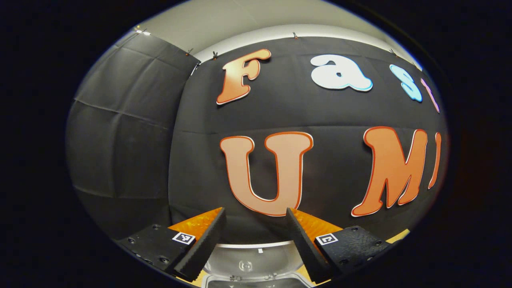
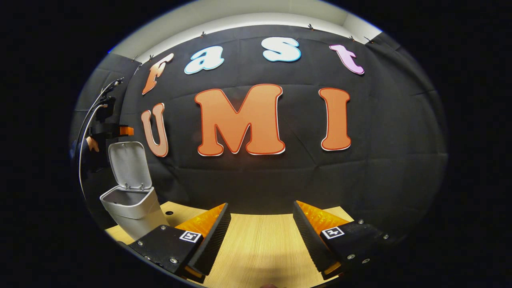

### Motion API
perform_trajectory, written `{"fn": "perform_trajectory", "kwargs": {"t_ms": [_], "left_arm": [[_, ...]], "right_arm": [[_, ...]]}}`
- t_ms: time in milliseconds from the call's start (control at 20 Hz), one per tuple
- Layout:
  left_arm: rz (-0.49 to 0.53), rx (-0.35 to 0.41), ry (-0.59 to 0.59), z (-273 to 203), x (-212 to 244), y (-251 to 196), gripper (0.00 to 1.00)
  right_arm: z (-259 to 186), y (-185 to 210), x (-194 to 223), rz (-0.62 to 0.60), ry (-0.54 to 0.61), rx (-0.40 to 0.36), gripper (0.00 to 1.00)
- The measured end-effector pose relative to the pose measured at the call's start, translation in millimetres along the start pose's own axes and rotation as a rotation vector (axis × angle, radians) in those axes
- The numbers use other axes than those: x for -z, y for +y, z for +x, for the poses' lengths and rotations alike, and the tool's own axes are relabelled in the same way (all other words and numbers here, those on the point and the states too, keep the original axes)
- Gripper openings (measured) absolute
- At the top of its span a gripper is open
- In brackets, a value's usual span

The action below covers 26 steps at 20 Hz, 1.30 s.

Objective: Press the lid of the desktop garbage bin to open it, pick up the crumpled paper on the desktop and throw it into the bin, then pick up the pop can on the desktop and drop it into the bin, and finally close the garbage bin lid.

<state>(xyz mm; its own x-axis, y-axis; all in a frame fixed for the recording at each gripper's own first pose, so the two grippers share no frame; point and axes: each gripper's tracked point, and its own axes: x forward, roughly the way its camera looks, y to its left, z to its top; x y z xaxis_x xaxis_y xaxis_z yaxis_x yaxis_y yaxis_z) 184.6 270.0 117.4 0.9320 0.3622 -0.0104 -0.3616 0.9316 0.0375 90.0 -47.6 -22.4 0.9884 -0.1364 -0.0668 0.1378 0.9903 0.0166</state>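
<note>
Desktop garbage bin (image 2: 134, 206) with its lid (image 2: 130, 165) raised, at the left of the right gripper view, standing on the pale wood surface (image 2: 260, 244). The bin's long axis runs vertically; its mouth faces up, and the hinged lid stands nearly upright behind the opening, its inner face turned toward the camera. In the left gripper view the same lid (image 1: 250, 262) appears at the bottom centre of the frame, seen between and beyond the fingers, with the hinge line just below it; the left hand-held gripper (image 1: 256, 244) therefore hovers close above or in front of the open bin, its fingers spread wide and holding nothing. The right hand-held gripper (image 2: 260, 240), at the bottom of its own view, is likewise spread wide and empty, poised over bare wood well to the right of the bin. At the upper left of the right gripper view, above the lid, a second hand-held gripper with trailing cables is partly visible. Progress, as a judgement: the lid-opening step is complete, since the lid stands open. No crumpled paper or pop can can be made out on the visible wood; whether they already lie inside the bin cannot be told, as its interior is shadowed. Closing the lid remains to be done.
</note>
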Motion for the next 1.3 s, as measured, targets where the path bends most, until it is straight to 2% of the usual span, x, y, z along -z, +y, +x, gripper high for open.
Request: {"fn": "perform_trajectory", "kwargs": {"t_ms": [150,400,650,850,1100,1300], "left_arm": [[0.019,-0.015,0.060,1.8,16.7,4.9,0.93],[0.029,0.022,0.123,-11.6,20.1,-1.3,0.93],[0.019,0.088,0.283,-47.1,37.9,-12.1,0.94],[-0.056,0.151,0.441,-77.4,74.7,-20.9,0.93],[-0.005,0.176,0.587,-115.7,113.5,-22.6,0.94],[-0.033,0.183,0.698,-145.9,148.1,-27.2,0.94]], "right_arm": [[-1.6,-3.6,-1.2,0.000,-0.004,0.009,0.93],[-1.1,-4.1,-1.0,0.006,-0.004,0.006,0.93],[1.8,2.0,-1.6,0.002,-0.007,-0.020,0.93],[2.4,4.9,-1.1,0.004,-0.007,-0.038,0.93],[2.9,4.1,-1.5,0.003,-0.015,-0.053,0.93],[4.8,4.1,1.7,0.002,-0.013,-0.063,0.93]]}}
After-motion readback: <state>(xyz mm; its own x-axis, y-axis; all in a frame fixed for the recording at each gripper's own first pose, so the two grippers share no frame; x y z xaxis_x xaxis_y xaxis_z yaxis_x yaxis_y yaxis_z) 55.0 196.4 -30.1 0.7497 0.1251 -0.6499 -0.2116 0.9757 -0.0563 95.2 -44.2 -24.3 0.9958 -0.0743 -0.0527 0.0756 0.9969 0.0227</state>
